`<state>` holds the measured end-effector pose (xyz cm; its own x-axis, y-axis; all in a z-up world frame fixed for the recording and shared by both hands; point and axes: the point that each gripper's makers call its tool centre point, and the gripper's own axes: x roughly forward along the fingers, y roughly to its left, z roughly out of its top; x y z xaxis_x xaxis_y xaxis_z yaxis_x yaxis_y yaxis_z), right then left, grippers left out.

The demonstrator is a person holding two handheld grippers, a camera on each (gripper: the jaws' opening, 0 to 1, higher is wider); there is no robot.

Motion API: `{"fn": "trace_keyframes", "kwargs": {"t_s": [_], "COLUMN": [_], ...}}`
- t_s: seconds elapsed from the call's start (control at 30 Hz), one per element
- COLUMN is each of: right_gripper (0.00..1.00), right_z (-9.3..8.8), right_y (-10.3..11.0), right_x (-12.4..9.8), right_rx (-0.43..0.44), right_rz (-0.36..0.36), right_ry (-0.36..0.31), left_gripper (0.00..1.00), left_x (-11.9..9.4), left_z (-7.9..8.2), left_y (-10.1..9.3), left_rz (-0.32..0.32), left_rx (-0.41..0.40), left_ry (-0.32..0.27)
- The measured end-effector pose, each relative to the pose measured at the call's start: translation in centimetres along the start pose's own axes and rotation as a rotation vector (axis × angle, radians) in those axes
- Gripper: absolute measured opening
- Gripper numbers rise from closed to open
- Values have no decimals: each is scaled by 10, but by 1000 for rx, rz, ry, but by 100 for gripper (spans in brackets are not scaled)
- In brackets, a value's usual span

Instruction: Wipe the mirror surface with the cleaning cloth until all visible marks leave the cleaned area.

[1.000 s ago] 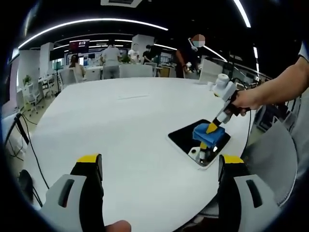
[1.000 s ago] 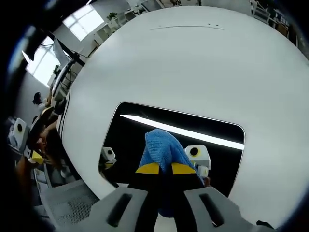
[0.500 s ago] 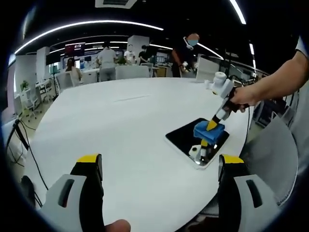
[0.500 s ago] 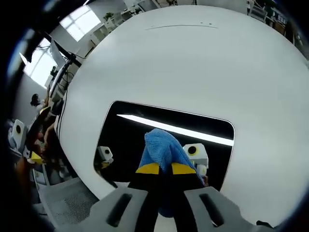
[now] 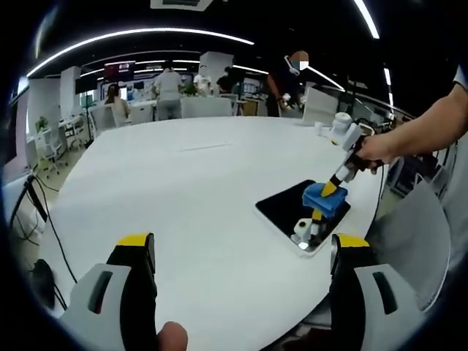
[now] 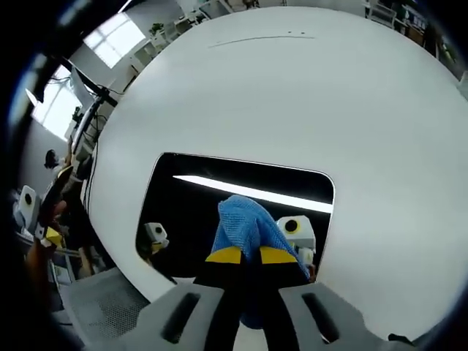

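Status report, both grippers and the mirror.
Right gripper shut on blue cloth, pressed to mirror. Left gripper open, above white table. Nothing in the way.

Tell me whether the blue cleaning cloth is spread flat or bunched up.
Bunched up: the blue cleaning cloth rises in a wad from the shut right gripper, pressed on the dark rectangular mirror.

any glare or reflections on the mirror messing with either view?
Right gripper view: mirror reads black, crossed by one bright ceiling-light streak, with reflected gripper parts beside the blue cloth. Left gripper view: mirror dark, no glare; strong fisheye bending of the white table.
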<state>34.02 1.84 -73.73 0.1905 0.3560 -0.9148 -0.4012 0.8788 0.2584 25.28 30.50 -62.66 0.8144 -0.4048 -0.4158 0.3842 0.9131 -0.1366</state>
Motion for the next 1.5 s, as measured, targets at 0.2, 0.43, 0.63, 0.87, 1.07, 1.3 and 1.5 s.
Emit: {"fn": "trace_keyframes", "kwargs": {"t_s": [0.2, 0.43, 0.63, 0.87, 1.07, 1.3, 1.5], "right_gripper": [0, 0, 0, 0, 0, 0, 0], "right_z": [-3, -3, -2, -1, 1, -1, 1], "right_y": [-5, -18, -28, -39, -46, -47, -48], "right_x": [-3, -7, -10, -11, -11, -13, -8], "right_rx": [17, 27, 70, 106, 129, 143, 151], "right_rz": [-7, -34, -34, -38, -62, -78, -112], "right_ry": [-10, -25, -20, -28, -43, -49, -50], "left_gripper": [99, 99, 99, 99, 99, 99, 99], "left_x": [-4, -12, -13, -6, -5, -4, -2], "left_z": [-8, -11, -10, -10, -13, -12, -8], "left_y": [-3, -7, -4, -7, -1, 2, -1], "left_rz": [6, -2, 16, 21, 20, 17, 8], "left_rx": [-6, 0, -8, -18, -26, -31, -30], "left_ry": [13, 16, 3, -7, 3, 3, -3]}}
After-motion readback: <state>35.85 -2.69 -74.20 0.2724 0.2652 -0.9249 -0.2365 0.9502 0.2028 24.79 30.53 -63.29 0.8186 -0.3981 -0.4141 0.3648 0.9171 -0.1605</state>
